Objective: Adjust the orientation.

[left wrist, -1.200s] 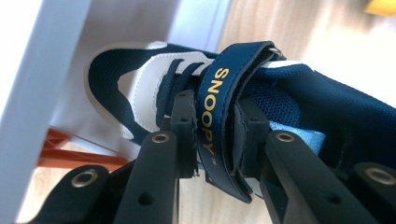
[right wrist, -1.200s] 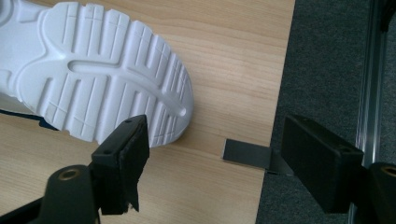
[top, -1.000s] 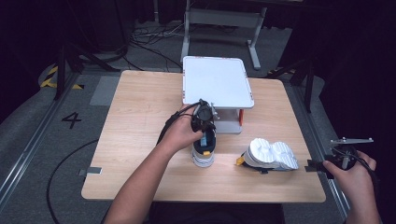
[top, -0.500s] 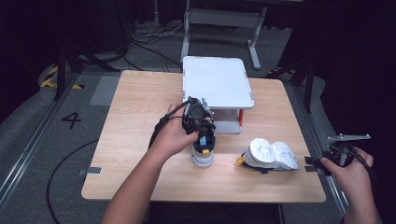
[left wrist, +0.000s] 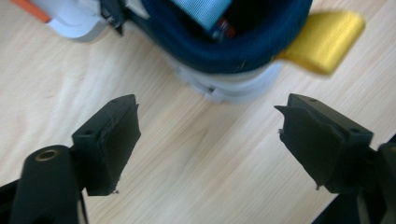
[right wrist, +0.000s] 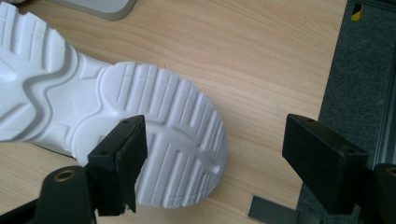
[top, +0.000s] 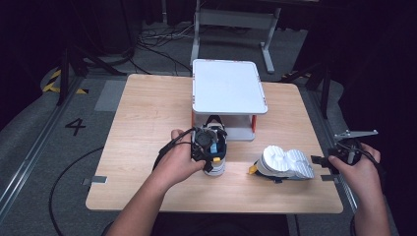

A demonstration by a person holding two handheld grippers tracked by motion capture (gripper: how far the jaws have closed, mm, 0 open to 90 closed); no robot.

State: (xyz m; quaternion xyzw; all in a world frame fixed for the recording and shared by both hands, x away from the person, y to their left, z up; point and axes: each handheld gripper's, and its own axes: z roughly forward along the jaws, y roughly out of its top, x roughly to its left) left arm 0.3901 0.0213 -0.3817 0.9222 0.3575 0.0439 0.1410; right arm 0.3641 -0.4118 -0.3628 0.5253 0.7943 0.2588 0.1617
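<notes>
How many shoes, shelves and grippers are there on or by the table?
Shoes: 2, one upright, one sole-up
Shelves: 1, the white stand
Grippers: 2, left gripper, right gripper
Total: 5

The wooden counter [top: 147, 128] carries a white raised shelf [top: 228, 93], an upright shoe [top: 215, 157] and a shoe on its side [top: 285, 162].
</notes>
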